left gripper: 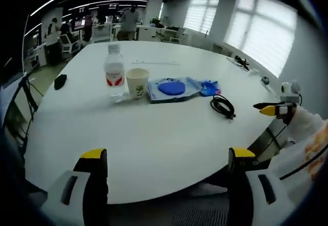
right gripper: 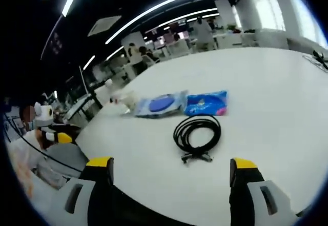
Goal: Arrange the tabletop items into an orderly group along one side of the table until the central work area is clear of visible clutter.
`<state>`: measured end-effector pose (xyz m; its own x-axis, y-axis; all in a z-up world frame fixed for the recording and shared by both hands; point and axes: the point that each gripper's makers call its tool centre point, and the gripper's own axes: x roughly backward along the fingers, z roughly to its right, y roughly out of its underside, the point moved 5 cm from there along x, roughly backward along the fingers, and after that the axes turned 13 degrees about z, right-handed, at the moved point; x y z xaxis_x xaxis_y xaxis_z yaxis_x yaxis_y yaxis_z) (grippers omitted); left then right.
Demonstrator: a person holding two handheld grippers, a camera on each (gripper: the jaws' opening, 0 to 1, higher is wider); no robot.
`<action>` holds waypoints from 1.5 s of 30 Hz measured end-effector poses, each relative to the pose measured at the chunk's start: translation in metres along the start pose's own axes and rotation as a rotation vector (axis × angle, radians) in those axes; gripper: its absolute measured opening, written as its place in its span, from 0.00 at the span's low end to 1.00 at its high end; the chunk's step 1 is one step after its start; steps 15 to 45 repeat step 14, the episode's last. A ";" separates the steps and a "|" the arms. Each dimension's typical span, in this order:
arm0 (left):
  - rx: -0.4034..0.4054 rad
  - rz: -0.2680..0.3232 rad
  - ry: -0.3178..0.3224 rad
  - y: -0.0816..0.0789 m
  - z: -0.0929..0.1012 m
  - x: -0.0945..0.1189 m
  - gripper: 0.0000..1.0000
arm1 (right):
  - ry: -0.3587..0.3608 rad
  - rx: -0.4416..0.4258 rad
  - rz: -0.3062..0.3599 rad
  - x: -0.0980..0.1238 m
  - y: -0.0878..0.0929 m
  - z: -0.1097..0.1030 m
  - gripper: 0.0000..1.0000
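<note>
Both grippers, left [left gripper: 168, 172] and right [right gripper: 171, 177], hang open-jawed and empty at the white table's [left gripper: 154, 134] near edge. Beyond lies a coiled black cable [right gripper: 197, 134], then blue packets [right gripper: 206, 103], paper cup [left gripper: 137, 82], and plastic water bottle [left gripper: 114, 71], unobstructed.

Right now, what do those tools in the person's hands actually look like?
Each tool has two broad black jaws capped with yellow tips, set on pale grey bodies with dark slots. You see this on the left tool and the right tool alike. The right tool also appears at the edge of the left gripper view, yellow-tipped, beside a white sleeve with an orange pattern and a thin black cable.
</note>
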<state>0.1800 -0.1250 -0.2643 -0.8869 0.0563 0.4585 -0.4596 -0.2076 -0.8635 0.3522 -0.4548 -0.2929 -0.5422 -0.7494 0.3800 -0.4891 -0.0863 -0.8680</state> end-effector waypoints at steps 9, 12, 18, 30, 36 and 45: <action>-0.028 0.015 0.017 0.008 -0.001 0.004 1.00 | 0.035 -0.007 0.035 0.028 0.001 -0.016 0.92; -0.018 0.028 0.028 0.009 0.001 0.007 1.00 | 0.043 -0.008 0.037 0.035 0.002 -0.018 0.91; -0.015 0.034 0.032 0.011 -0.001 0.009 1.00 | 0.050 -0.009 0.046 0.039 0.001 -0.020 0.91; -0.015 0.034 0.032 0.011 -0.001 0.009 1.00 | 0.050 -0.009 0.046 0.039 0.001 -0.020 0.91; -0.015 0.034 0.032 0.011 -0.001 0.009 1.00 | 0.050 -0.009 0.046 0.039 0.001 -0.020 0.91; -0.015 0.034 0.032 0.011 -0.001 0.009 1.00 | 0.050 -0.009 0.046 0.039 0.001 -0.020 0.91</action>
